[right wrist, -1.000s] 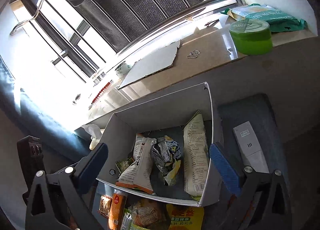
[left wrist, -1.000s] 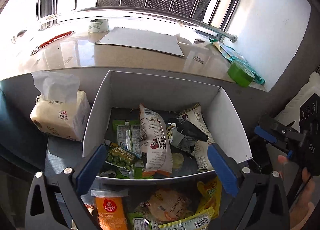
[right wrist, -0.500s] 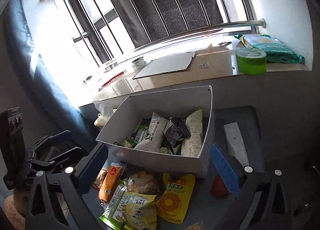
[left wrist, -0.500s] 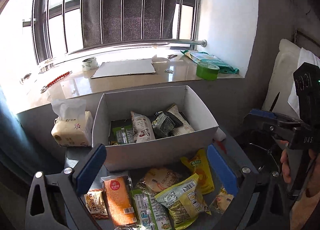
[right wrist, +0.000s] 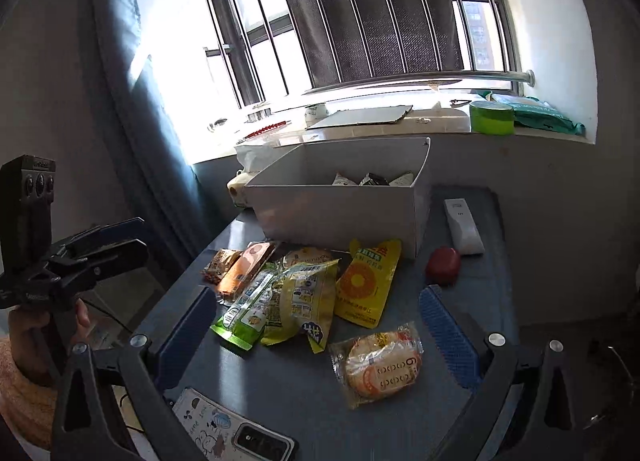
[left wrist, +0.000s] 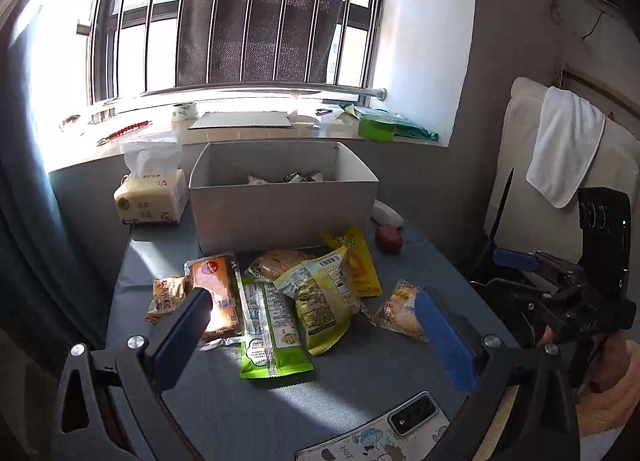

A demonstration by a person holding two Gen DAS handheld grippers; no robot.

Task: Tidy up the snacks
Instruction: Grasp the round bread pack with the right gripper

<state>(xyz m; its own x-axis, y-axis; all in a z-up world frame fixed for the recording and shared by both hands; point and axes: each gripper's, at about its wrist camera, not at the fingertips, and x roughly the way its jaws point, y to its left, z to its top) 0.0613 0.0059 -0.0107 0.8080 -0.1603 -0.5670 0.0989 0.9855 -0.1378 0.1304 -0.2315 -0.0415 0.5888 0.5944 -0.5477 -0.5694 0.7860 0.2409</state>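
Since a second ago I have pulled both tongs back from over the white box (left wrist: pixel 280 201), so the whole desk (left wrist: pixel 360 393) now shows. The left tongs (left wrist: pixel 320 325) stand wide open and empty above the loose snacks; the right tongs (right wrist: pixel 316 325) are likewise spread apart, holding nothing.

The box sits at the far side of the desk, below the windowsill (left wrist: pixel 248 133), with only the tops of a few packets peeking over its rim. In front of it lie the loose snacks: an orange packet (left wrist: pixel 214 293), a small brown packet (left wrist: pixel 166 297) just beside it, a green packet (left wrist: pixel 268 325), a yellow-green bag (left wrist: pixel 320 297) overlapping it, a yellow pouch (right wrist: pixel 366 281), and a round cracker packet (right wrist: pixel 380 369) lying apart, nearer me.

My right view shows that cracker packet plainly between its fingers, and a white remote (right wrist: pixel 462 227) flat to the right of the box; in my left view the remote is mostly hidden behind the box corner. A red round thing (right wrist: pixel 442 265), possibly an apple, lies near the remote. Only the left view shows the tissue pack (left wrist: pixel 150 197) fully, just beside the box, and a white towel (left wrist: pixel 564 149) hanging at the right. A phone (right wrist: pixel 236 433) lies at the near edge of the desk. A green tape roll (right wrist: pixel 492 117) stands on the windowsill.
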